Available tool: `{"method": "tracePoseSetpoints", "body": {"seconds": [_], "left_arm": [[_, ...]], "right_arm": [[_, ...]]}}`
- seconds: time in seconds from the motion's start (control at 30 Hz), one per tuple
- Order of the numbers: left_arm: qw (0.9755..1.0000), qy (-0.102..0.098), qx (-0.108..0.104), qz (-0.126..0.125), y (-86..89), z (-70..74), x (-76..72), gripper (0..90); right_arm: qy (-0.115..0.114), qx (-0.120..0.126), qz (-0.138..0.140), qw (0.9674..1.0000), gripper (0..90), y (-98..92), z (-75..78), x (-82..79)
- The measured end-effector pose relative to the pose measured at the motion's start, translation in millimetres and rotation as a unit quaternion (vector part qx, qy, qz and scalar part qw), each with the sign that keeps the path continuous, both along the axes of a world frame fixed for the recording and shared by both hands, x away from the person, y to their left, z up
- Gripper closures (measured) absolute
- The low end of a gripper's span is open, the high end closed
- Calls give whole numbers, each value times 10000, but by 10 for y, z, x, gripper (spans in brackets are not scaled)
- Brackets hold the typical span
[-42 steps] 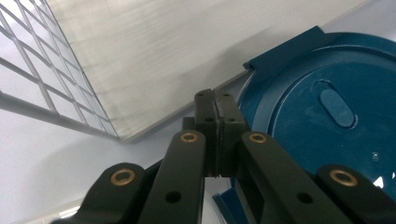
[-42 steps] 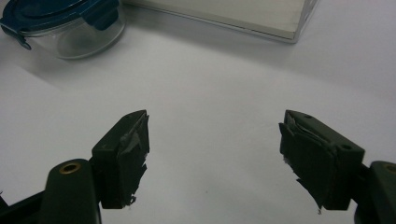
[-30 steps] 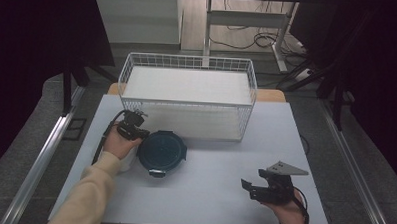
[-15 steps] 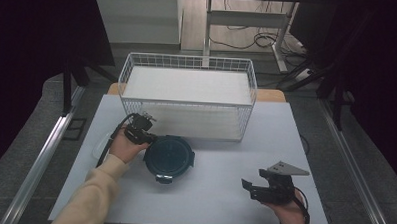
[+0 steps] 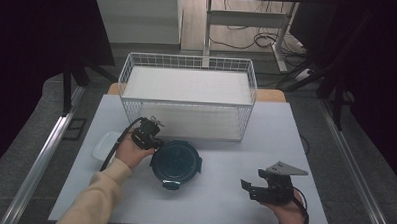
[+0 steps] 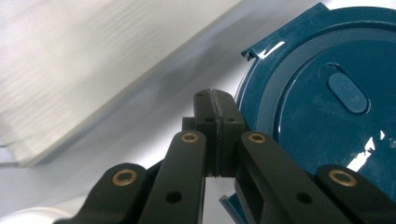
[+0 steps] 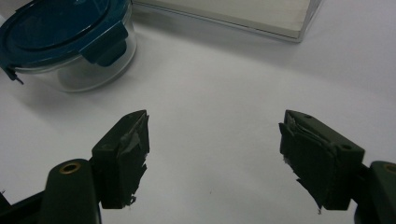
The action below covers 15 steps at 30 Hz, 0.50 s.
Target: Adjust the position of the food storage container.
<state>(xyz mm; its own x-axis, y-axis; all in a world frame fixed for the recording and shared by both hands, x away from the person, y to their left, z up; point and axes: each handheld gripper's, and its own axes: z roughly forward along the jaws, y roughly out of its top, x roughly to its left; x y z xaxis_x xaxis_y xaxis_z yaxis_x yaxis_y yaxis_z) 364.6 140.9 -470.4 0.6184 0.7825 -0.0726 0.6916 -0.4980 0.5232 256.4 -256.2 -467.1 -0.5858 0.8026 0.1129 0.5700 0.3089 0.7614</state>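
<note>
A round clear container with a dark teal clip-on lid point(image 5: 176, 162) stands on the white table in front of the wire basket. My left gripper point(image 5: 154, 142) is at the container's upper-left rim, its jaws shut with nothing between them. In the left gripper view the shut pads point(image 6: 215, 100) lie right beside the lid's edge point(image 6: 327, 116). My right gripper point(image 5: 248, 189) rests near the table's front right, open and empty. In the right gripper view the open gripper point(image 7: 215, 154) points over bare table toward the container point(image 7: 65, 42), well apart from it.
A white wire basket point(image 5: 188, 59) with a white board inside stands at the back of the table. A pale rectangular tray point(image 5: 105, 144) lies to the left of my left hand. Dark floor and metal rails flank the table.
My left gripper has moved right, and the container has slid right and slightly nearer the front with it, which uncovers the pale tray. The right gripper has stayed put.
</note>
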Motion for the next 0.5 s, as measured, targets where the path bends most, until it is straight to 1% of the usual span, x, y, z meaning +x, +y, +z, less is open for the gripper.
{"method": "tracePoseSetpoints", "body": {"seconds": [0.2,0.33,0.43,0.5], "left_arm": [[9998,-14,76,-190,-113,11,-62,900],[9998,-31,-35,-169,-180,4,-100,900],[9998,-28,1,-217,-204,8,-122,900],[9997,-28,-18,-225,-214,6,-133,900]], "right_arm": [[1,14,-9,10000,239,-5,3,-1],[5,7,1,10000,239,1,5,-5],[13,3,2,10000,239,1,0,-2],[17,2,-2,10000,239,1,-2,-1]]}}
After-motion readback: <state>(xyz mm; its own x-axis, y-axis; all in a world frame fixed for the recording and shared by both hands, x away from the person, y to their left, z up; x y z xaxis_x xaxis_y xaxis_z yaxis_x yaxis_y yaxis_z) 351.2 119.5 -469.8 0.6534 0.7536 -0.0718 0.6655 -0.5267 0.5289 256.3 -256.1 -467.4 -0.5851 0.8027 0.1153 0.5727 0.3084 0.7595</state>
